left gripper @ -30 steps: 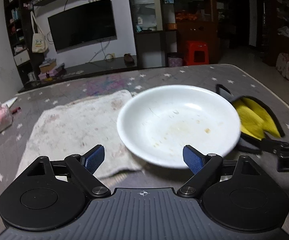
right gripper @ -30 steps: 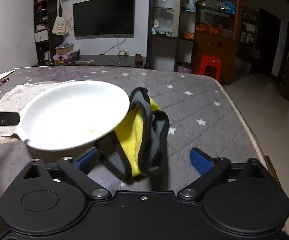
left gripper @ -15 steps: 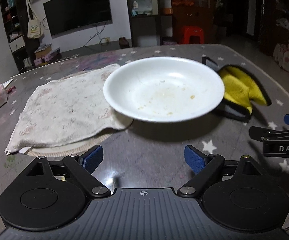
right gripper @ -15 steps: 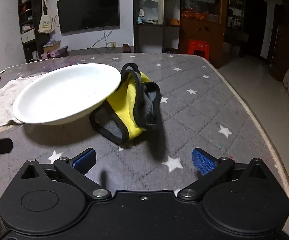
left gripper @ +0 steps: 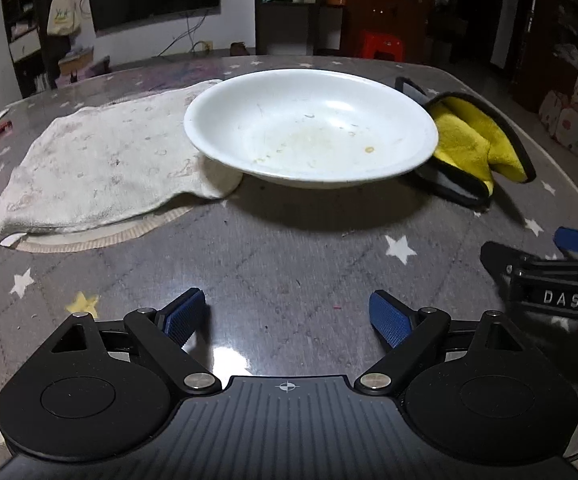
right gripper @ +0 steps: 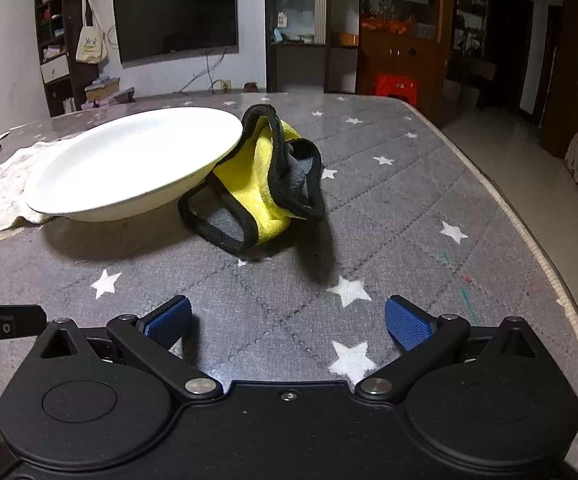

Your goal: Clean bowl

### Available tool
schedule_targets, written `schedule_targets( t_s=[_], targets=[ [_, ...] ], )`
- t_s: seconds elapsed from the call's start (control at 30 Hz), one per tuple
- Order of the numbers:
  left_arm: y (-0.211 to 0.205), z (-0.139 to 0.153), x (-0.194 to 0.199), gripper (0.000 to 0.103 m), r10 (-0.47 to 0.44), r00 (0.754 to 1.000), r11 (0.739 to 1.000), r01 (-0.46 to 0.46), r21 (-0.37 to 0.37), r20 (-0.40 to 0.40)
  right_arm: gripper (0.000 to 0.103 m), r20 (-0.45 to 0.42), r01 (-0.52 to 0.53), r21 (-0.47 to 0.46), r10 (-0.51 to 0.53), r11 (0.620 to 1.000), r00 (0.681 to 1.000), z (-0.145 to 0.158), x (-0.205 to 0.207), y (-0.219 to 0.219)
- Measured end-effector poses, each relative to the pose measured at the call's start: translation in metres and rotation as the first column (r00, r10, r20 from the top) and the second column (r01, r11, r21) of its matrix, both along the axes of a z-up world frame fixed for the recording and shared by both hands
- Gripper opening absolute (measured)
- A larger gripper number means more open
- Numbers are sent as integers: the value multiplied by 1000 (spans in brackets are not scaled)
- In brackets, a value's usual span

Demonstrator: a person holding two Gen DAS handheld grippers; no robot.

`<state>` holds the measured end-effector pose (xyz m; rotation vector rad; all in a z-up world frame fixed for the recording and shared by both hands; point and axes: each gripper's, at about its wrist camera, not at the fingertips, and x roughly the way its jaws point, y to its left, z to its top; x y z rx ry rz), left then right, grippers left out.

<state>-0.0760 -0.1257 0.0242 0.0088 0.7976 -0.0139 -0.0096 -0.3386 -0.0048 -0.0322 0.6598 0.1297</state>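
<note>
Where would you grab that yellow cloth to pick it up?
Probably the raised black-edged fold of the yellow cloth, coming from the right, away from the bowl. That fold stands up off the table, so fingers can close across it; the cloth's left edge is tucked under the bowl's rim.

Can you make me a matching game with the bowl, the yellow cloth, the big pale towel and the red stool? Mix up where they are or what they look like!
Things:
1. white bowl
2. yellow cloth
3. pale towel
4. red stool

Clues:
A. stands on the floor past the far end of the table
B. spread flat, tucked under one side of the bowl
C. crumpled, with black edging
D. has small food specks inside

Pairs: 1-D, 2-C, 3-B, 4-A
</note>
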Motion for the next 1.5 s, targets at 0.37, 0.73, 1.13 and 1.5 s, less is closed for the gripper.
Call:
schedule_targets(
  t_s=[0.37,0.73,1.13,1.5],
  targets=[
    [-7,-6,-7,101,5,1000,1000,-5,-2,31,103,20,11,5,-11,1000,1000,-1,-3,0],
    [-7,-5,-7,102,8,1000,1000,-8,-2,7,103,22,10,1,-10,1000,1000,-5,-6,3],
    [-9,-4,-11,102,4,1000,1000,-4,0,6,103,22,11,5,-11,1000,1000,-3,-8,8],
    [6,-2,-11,102,-62,998,998,62,1,-8,103,19,-17,11,17,1000,1000,-1,-8,7]
  ],
)
